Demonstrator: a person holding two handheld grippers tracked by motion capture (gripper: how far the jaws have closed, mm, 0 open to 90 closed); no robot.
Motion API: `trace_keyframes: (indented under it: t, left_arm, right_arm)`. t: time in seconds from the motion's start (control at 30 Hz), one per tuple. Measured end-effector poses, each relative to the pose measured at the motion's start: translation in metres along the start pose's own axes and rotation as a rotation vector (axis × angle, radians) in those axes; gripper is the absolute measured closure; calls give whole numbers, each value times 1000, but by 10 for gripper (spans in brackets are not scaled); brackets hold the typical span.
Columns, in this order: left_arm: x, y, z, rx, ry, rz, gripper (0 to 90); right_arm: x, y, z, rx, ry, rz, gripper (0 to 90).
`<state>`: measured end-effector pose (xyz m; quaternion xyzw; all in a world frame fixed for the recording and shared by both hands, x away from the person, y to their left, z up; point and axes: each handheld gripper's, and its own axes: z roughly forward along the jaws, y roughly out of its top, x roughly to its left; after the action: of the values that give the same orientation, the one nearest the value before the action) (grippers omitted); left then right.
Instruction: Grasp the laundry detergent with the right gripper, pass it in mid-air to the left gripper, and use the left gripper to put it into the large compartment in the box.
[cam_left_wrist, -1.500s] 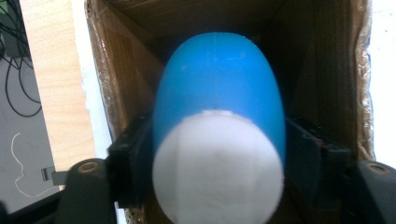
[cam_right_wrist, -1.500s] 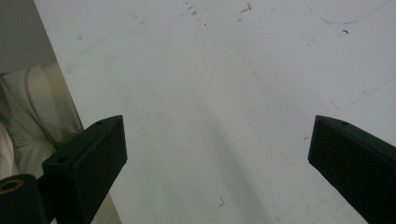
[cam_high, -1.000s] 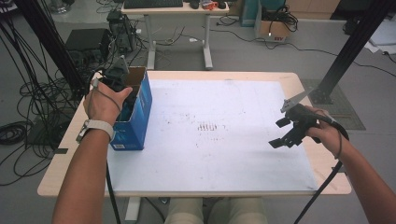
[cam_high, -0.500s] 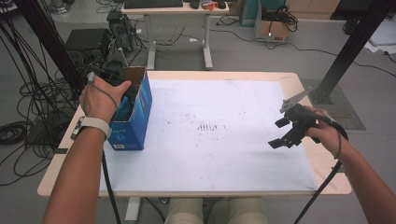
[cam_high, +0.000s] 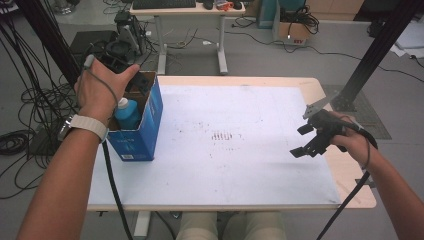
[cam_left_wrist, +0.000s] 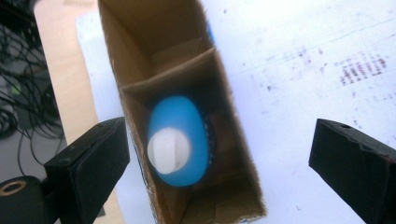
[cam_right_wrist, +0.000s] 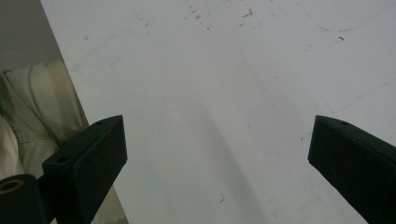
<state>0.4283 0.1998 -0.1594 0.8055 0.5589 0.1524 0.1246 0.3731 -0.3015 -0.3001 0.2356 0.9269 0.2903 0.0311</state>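
Bottle (cam_left_wrist: 177, 140) sits in the box (cam_high: 142, 125) — left tool (cam_left_wrist: 219, 158) has lifted off, wide open, empty; right tool (cam_high: 310, 140) open too — drop-off looks done.

Bottle (cam_left_wrist: 177, 140) blurred, base prob. hidden by box (cam_left_wrist: 243, 186) walls.

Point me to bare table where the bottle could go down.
Bare: the white sheet between the blue box and the right gripper. Crowded: the box's divided cells, where the blue bottle stands under the open left gripper.

floor: grey (cam_high: 260, 55) | desk (cam_high: 187, 10) behind | cables (cam_high: 30, 115) left
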Motion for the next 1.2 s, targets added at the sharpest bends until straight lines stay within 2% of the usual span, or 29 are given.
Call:
trace_keyframes:
  t: [0.07,0.27,0.4,0.43,0.57,0.6,0.63,0.7,0.77,0.8,0.9,1.03,1.1,1.2]
  left_arm:
    - [-4,2,-6,-12,1,20,54]
    - [-22,7,-22,-60,-33,96,56]
    - [-34,10,-29,-65,-46,145,56]
    - [-38,9,-30,-78,-57,140,57]
    - [-52,10,-33,-95,-82,202,57]
    - [-57,10,-33,-96,-102,226,57]
    - [-61,10,-33,-97,-115,243,58]
    - [-68,9,-31,-100,-130,275,58]
    - [-74,9,-30,-99,-136,303,60]
    - [-77,9,-29,-97,-146,311,60]
    - [-82,9,-26,-91,-159,342,62]
    - [-83,11,-23,-85,-175,375,63]
    - [-83,11,-22,-83,-190,405,64]
    - [-85,12,-18,-72,-202,439,65]
  right_arm:
    - [0,1,-2,10,-3,-9,44]
    - [2,3,-7,0,-5,-8,44]
    - [4,3,-10,0,-6,-8,44]
    - [5,3,-11,4,-6,-9,44]
    - [7,3,-13,-1,-6,-6,43]
    - [8,4,-13,1,-5,-6,44]
    - [7,5,-15,31,-2,-27,44]
    - [8,6,-16,35,0,-30,44]
    - [13,6,-19,61,-8,23,44]
    - [15,7,-19,61,-9,26,44]
    - [17,7,-19,34,-11,32,44]
    - [19,8,-21,34,-13,34,44]
    - [16,8,-19,5,-9,-10,43]
    - [17,8,-20,11,-8,-15,44]
